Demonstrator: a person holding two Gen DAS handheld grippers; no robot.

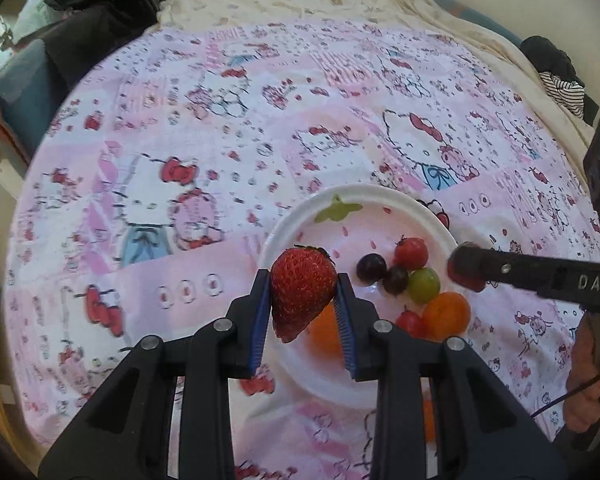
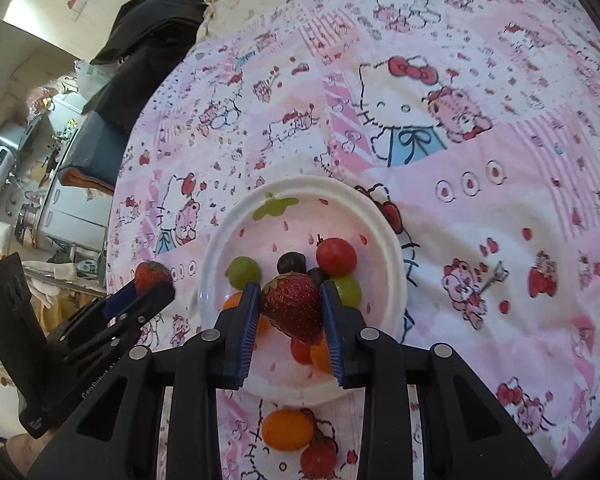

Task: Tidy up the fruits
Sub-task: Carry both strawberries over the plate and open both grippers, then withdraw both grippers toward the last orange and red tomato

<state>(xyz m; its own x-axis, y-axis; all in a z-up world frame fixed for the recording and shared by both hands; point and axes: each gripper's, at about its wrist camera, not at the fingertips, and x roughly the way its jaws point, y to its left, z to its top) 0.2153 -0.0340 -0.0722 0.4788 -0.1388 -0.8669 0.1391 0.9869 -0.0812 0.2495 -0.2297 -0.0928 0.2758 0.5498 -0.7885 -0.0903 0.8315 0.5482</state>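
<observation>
My left gripper (image 1: 304,300) is shut on a red strawberry (image 1: 302,292) and holds it above the left side of a white plate (image 1: 380,196). My right gripper (image 2: 290,312) is shut on another strawberry (image 2: 294,306) above the same plate (image 2: 384,216). The plate holds dark grapes (image 1: 372,266), green grapes (image 1: 424,284), red cherry tomatoes (image 1: 411,252) and orange ones (image 1: 446,315). The right gripper also shows in the left wrist view (image 1: 466,268), and the left gripper in the right wrist view (image 2: 152,280).
An orange tomato (image 2: 287,430) and a red one (image 2: 319,458) lie on the pink Hello Kitty cloth (image 2: 480,160) just in front of the plate. Black clothing (image 2: 148,44) lies at the far left edge. A kitchen counter (image 2: 28,168) stands beyond the bed.
</observation>
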